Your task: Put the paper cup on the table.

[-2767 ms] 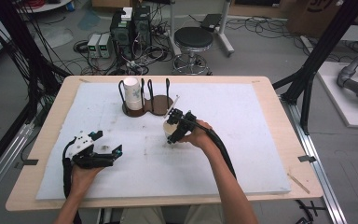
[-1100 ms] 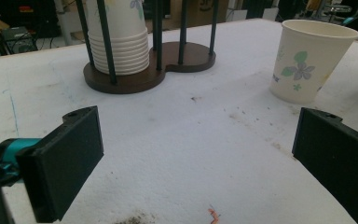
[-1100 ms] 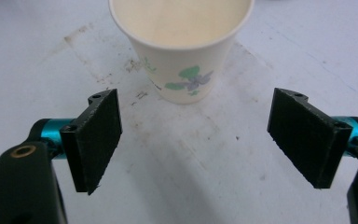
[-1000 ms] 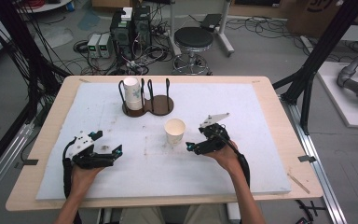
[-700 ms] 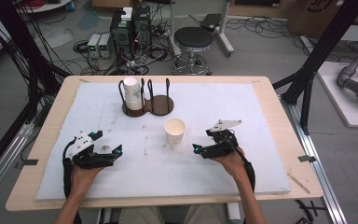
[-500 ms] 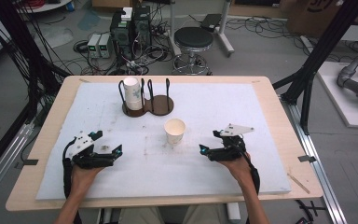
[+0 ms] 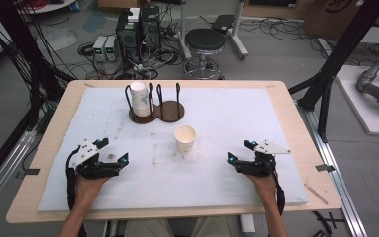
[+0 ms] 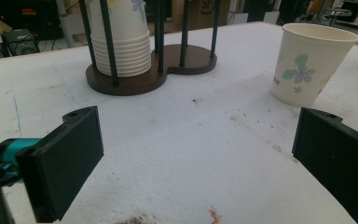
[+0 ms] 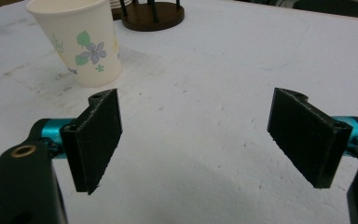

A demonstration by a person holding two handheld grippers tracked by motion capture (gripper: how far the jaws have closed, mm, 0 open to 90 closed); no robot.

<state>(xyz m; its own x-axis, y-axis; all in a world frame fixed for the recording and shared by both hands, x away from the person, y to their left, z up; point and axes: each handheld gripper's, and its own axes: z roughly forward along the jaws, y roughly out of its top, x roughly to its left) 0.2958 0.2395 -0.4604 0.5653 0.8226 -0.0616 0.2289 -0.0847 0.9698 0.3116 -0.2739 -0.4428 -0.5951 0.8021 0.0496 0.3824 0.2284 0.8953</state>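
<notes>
At table's right edge: right claw [image 7: 239, 151] retreated from paper cup [image 7: 185, 139], jaws apart, empty.

A wooden table [image 7: 296, 123] topped with a white foam sheet [image 7: 237, 113] stands on a grey concrete floor [image 7: 276, 59]. Beyond its far edge sits a round black stool [image 7: 205, 40] on a chrome base, with computer towers [image 7: 138, 22] and small pale boxes [image 7: 104, 48] to its left (tangled cables all around them). Black frame posts [image 7: 343, 52] rise at both sides. A white platform [image 7: 370, 98] lies at the right.
</notes>
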